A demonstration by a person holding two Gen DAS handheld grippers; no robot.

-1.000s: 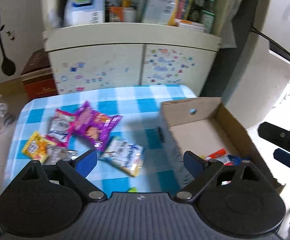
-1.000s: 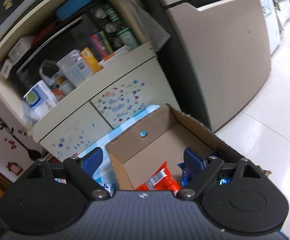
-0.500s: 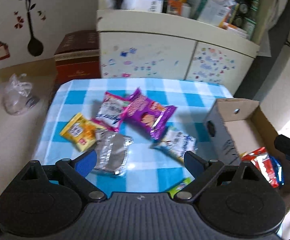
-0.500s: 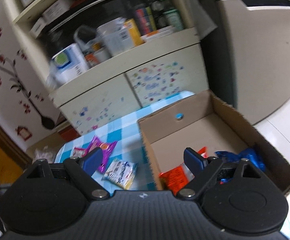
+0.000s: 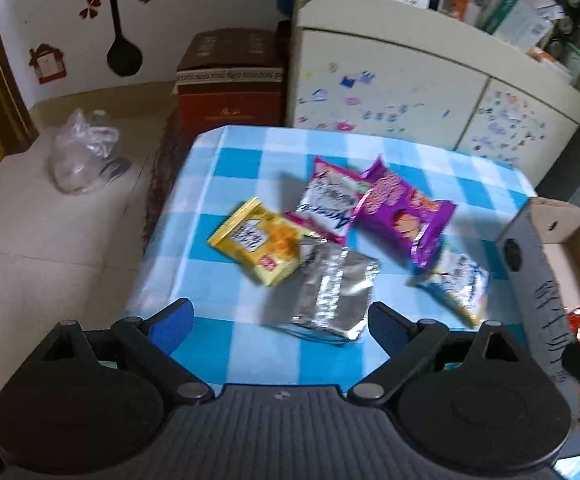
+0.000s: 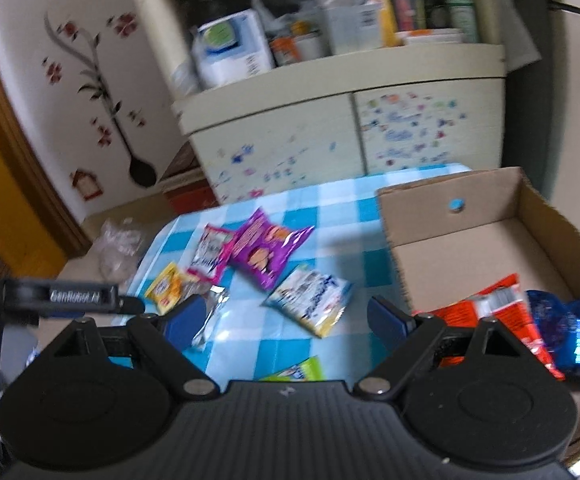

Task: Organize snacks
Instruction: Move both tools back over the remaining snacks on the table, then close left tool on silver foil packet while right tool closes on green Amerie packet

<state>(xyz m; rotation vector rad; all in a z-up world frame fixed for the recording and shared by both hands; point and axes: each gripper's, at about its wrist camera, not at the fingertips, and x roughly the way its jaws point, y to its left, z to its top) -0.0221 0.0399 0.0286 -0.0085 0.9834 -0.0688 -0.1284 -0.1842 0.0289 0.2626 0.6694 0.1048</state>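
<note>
Left fingers: the left gripper (image 5: pixel 280 318) hangs with its fingers spread wide and nothing between them, just above the near part of the surface.
Nearest packet: the silver packet (image 5: pixel 326 290) lies flat right ahead of that gap, closest of all to the left fingers.
Right fingers: the right gripper (image 6: pixel 286 318) is likewise spread and empty, hovering at the near edge of the surface, beside the box.
Ahead of the right: the white-and-blue packet (image 6: pixel 310 294) lies just beyond its fingers; a green packet (image 6: pixel 296 372) peeks out under the gripper body.
Loose snacks: yellow packet (image 5: pixel 260 242), pink-edged white packet (image 5: pixel 330 204) and purple packet (image 5: pixel 404 214) overlap in a cluster on the checked surface (image 5: pixel 246 160).
Box: the cardboard box (image 6: pixel 450 204) sits at the right end of the surface; a red packet (image 6: pixel 498 304) and a blue packet (image 6: pixel 566 328) already lie in it.
Step in hand: I'd say the sorting is partly done and both grippers are between picks, lining up for the next packet.
Next move: probably lowering the left fingers astride the silver packet and closing on an edge; it lies flat and looks slippery, so a shallow pinch may slide off.
</note>
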